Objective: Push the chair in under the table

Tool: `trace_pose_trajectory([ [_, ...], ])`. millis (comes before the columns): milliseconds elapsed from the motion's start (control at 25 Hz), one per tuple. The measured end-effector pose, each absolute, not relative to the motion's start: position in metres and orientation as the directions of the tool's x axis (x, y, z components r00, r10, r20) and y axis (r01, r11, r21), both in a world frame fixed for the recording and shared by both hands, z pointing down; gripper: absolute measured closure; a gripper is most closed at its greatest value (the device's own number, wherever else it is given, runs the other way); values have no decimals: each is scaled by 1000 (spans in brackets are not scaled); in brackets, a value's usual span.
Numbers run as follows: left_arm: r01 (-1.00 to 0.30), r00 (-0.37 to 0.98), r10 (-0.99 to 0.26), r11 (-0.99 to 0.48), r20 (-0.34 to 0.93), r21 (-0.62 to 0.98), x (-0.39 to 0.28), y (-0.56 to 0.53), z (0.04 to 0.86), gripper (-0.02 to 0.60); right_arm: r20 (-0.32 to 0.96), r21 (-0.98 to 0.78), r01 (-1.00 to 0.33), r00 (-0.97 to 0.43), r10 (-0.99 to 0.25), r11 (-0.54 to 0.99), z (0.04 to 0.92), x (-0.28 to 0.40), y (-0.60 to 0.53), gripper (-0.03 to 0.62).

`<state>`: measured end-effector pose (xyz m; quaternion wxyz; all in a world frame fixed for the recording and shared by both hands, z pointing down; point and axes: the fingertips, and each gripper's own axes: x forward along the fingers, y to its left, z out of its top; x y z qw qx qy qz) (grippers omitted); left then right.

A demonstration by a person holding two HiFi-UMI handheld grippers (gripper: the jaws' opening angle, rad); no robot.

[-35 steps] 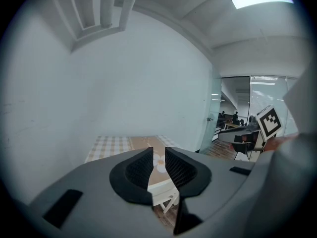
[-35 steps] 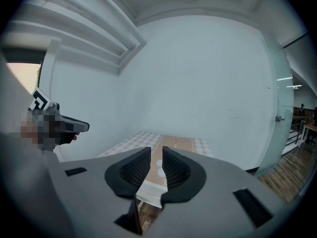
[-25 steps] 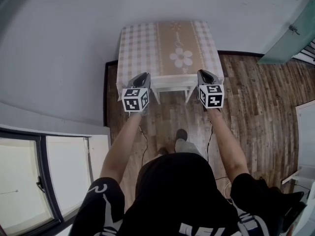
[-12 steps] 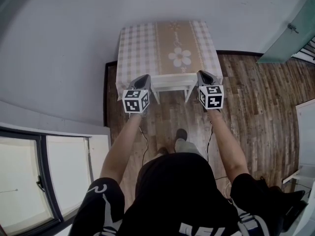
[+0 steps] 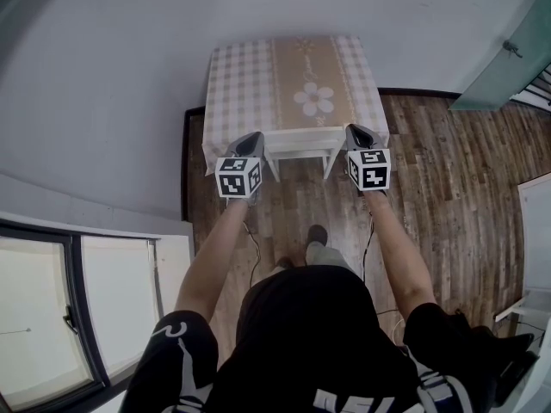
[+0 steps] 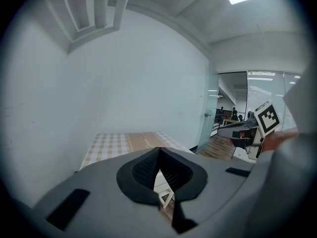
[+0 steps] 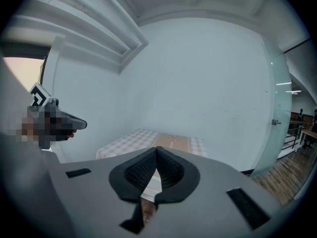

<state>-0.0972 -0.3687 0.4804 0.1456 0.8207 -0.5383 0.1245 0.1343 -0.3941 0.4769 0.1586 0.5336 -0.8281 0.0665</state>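
Head view: the white chair [image 5: 301,151] is sitting mostly under the checked-cloth table [image 5: 250,84], only its near edge poking out, with the left gripper [image 5: 251,138] and right gripper [image 5: 355,132] hanging just beside its near corners. Left gripper view: jaws are pinching together on nothing. Right gripper view: same, closed and empty. I'm guessing it's a light, stiff frame, so pushing both corners evenly should work.

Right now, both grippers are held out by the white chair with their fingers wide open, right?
No, the fingers aren't open. The left gripper and the right gripper each have their fingers shut together with nothing between them, as the two gripper views show. They are held out by the white chair, as you said.
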Motion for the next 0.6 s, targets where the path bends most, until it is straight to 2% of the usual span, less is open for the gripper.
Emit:
trace_pose_trajectory([
  [600, -927, 370, -854, -363, 367, 92, -102, -367, 480, 557, 335, 27, -906, -390, -858, 423, 478, 138, -392, 580],
])
